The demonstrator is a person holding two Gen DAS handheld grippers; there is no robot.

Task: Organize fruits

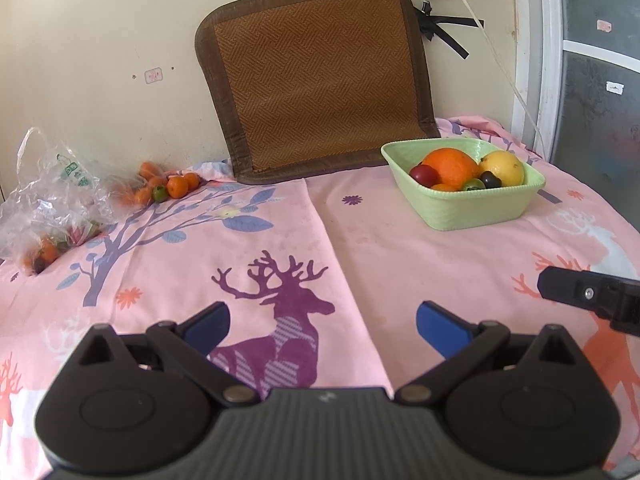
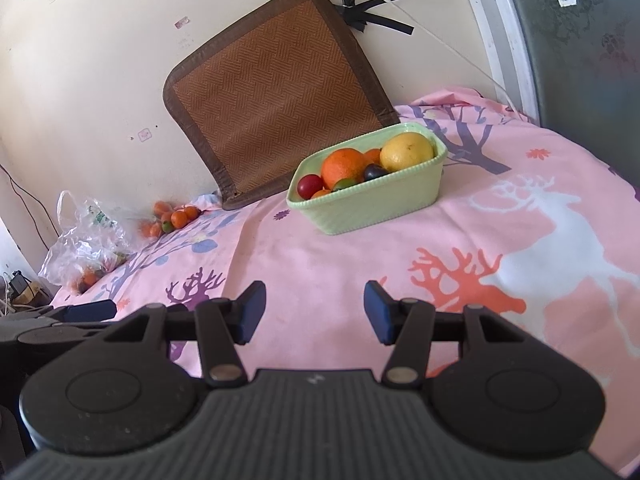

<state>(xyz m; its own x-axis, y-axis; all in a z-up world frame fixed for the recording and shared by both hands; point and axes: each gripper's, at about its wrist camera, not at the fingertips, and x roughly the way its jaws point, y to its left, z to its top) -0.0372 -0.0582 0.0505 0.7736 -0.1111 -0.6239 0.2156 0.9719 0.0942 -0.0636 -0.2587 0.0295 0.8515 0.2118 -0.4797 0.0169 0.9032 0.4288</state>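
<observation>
- Left gripper (image 1: 322, 326) and right gripper (image 2: 315, 312) hover over the pink deer-print bedsheet (image 1: 360, 248), jaws wide apart and empty.
- Green basket (image 1: 476, 210), far right, holds an orange (image 1: 450, 166), a lemon (image 1: 502, 166) and small fruits.
- Loose small oranges (image 1: 176, 186) lie far left beside a plastic bag (image 1: 52, 200).
- Probably best: reach left, close gently on one fruit at its widest part.

Fruit inside crumpled plastic bag (image 1: 52, 204), left edge of left wrist view: blurred through film, kinds unclear. Small orange piece (image 1: 444, 187) in green basket (image 1: 472, 212) mostly hidden behind rim. Right gripper (image 1: 592, 300) cut off at right edge. Wall stickers (image 1: 153, 75) unreadable.
</observation>
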